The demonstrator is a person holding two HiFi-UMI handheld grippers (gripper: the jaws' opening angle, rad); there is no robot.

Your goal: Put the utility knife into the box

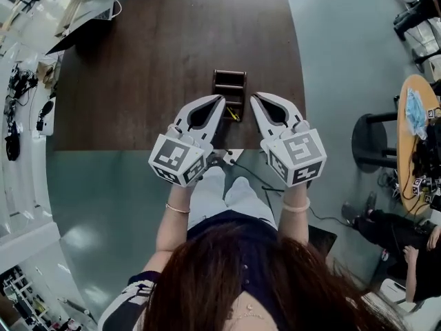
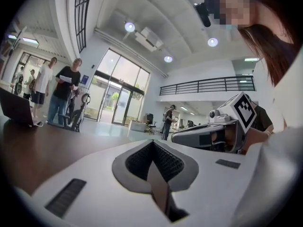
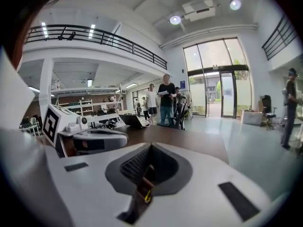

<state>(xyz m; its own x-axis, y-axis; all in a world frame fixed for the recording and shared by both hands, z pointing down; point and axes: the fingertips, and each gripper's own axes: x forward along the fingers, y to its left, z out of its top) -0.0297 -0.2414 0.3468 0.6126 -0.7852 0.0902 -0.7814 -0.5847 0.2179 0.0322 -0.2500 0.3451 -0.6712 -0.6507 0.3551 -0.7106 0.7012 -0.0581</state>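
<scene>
**Utility knife [image 1: 233, 114] apparently in box [image 1: 229, 81]**

Head view: a yellow sliver, probably the knife, lies in the box's near compartment on the table [image 1: 138, 67]. Left gripper view: left gripper [image 2: 152, 143] pressed together, empty. Right gripper view: right gripper [image 3: 150, 146] likewise closed, empty.

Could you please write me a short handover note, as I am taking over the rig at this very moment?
Left tongs: shut, holding nothing, tip beside the box's left wall.
Right tongs: shut, holding nothing, tip beside the box's right wall.
Box: on the brown table, near its front edge, between the two tips.
Utility knife: the small yellow-and-dark item in the box's near compartment seems to be it.
Done: knife apparently in.
Left: probably only to confirm that.
</scene>
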